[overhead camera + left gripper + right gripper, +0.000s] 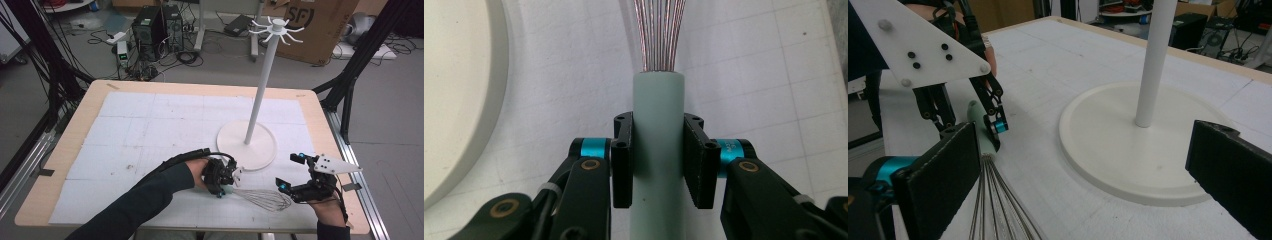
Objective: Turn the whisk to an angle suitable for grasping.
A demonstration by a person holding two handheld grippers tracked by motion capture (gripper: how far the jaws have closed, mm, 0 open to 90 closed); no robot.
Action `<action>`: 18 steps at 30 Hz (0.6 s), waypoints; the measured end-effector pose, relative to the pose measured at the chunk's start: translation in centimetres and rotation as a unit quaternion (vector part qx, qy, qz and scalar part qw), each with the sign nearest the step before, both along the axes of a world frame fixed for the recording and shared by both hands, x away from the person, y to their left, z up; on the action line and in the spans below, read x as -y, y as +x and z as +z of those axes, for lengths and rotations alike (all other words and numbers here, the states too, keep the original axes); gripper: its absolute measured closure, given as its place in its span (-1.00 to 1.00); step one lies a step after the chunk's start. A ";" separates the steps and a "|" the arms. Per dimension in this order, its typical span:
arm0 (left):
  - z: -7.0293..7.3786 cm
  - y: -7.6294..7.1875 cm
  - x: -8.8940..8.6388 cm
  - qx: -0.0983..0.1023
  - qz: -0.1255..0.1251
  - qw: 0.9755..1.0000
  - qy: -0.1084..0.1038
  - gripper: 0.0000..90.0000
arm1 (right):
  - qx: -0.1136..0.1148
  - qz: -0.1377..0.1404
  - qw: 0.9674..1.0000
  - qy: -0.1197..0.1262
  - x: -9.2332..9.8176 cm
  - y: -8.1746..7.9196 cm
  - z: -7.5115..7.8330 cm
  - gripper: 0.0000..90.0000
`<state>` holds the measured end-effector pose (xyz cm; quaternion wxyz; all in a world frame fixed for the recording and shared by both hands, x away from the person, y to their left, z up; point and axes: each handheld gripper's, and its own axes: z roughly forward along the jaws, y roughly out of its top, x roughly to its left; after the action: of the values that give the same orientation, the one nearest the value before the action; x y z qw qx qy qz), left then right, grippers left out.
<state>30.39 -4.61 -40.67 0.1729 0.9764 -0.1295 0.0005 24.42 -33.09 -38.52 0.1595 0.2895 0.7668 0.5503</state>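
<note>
Left gripper (658, 160) closest to camera in its own view: both black pads clamped on pale green handle of whisk (659, 150), steel wires fanning toward 12 o'clock. In high view, whisk (260, 197) lies on white mat (150, 125) near front table edge, wire end pointing to 3 o'clock. Right gripper (292, 172) just beside wire end, jaws spread wide, holding nothing. White hook stand (250, 140) at 12 o'clock from whisk.

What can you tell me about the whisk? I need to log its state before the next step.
The whisk lies flat on the white mat near the table's front edge, beside the stand's round base. It has a pale green, plastic-looking handle and thin metal wires forming a balloon head. The left gripper is shut on the handle; the wire head points toward the open right gripper.
</note>
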 end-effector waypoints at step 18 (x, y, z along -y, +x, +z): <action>-0.7 0.7 -0.1 0.004 -0.025 1.000 -0.012 0.52 | 0.000 0.002 1.000 -0.004 -0.3 0.0 0.0 -0.99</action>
<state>31.08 -4.56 -41.34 0.1844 0.9706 -0.1549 0.0013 24.44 -32.84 -38.57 0.1591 0.2876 0.7695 0.5476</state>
